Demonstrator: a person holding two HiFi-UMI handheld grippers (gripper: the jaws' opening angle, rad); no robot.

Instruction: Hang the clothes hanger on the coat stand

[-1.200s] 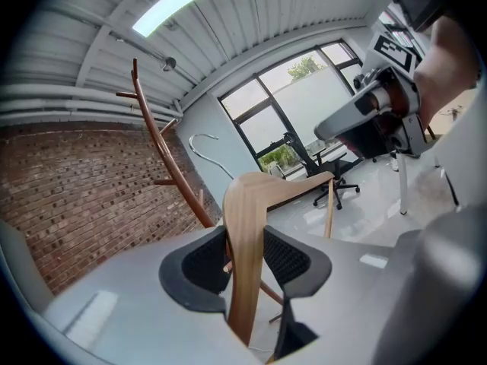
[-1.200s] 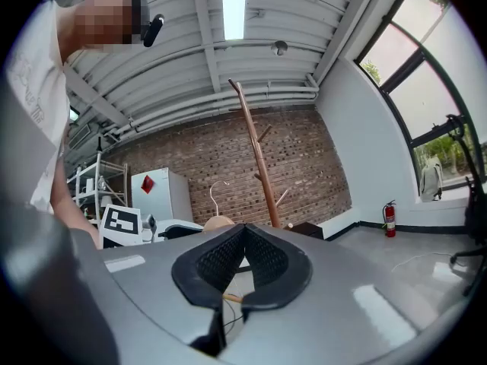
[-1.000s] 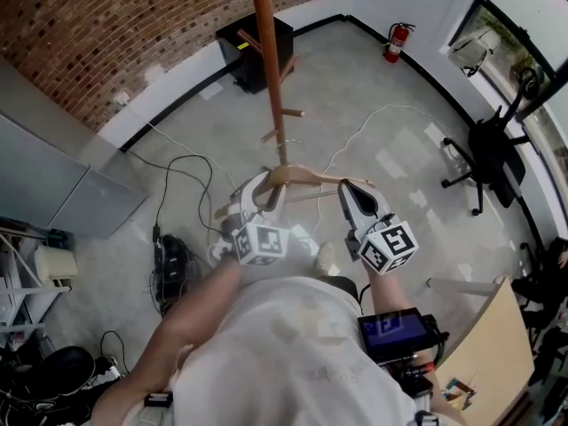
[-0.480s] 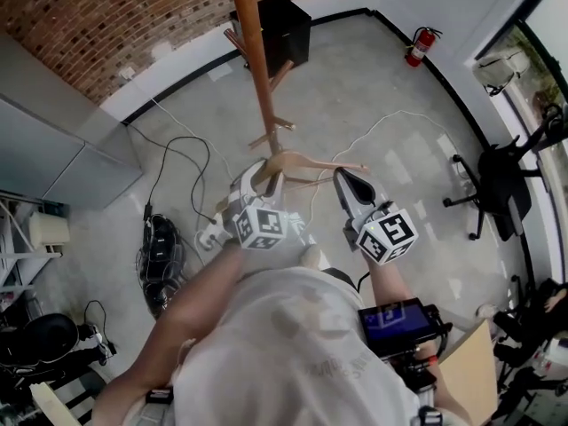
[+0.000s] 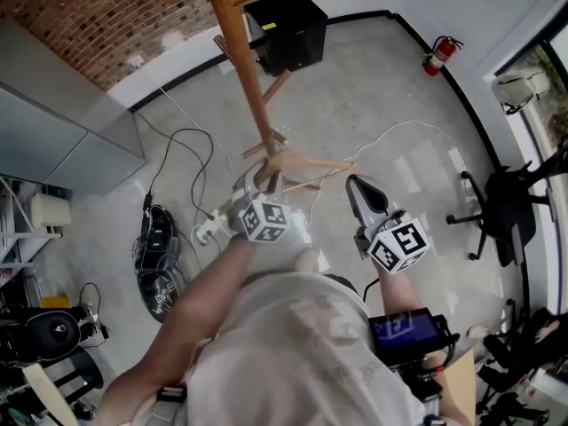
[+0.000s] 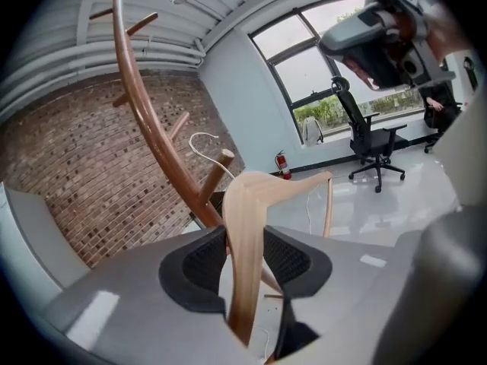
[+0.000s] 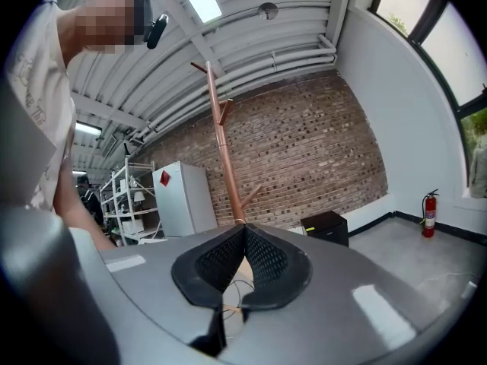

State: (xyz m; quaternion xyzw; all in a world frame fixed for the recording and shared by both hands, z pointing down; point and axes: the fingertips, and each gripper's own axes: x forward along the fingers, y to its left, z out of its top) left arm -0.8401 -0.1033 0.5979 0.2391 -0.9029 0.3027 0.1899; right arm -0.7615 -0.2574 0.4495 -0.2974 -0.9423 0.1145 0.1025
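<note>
Brick wall behind coat stand; left hand-held gripper clamps hanger, right one closed.

Brick wall, grey floor, office chair

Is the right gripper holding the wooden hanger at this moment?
No, the right gripper has its jaws together on nothing; the left gripper clamps the hanger.
</note>
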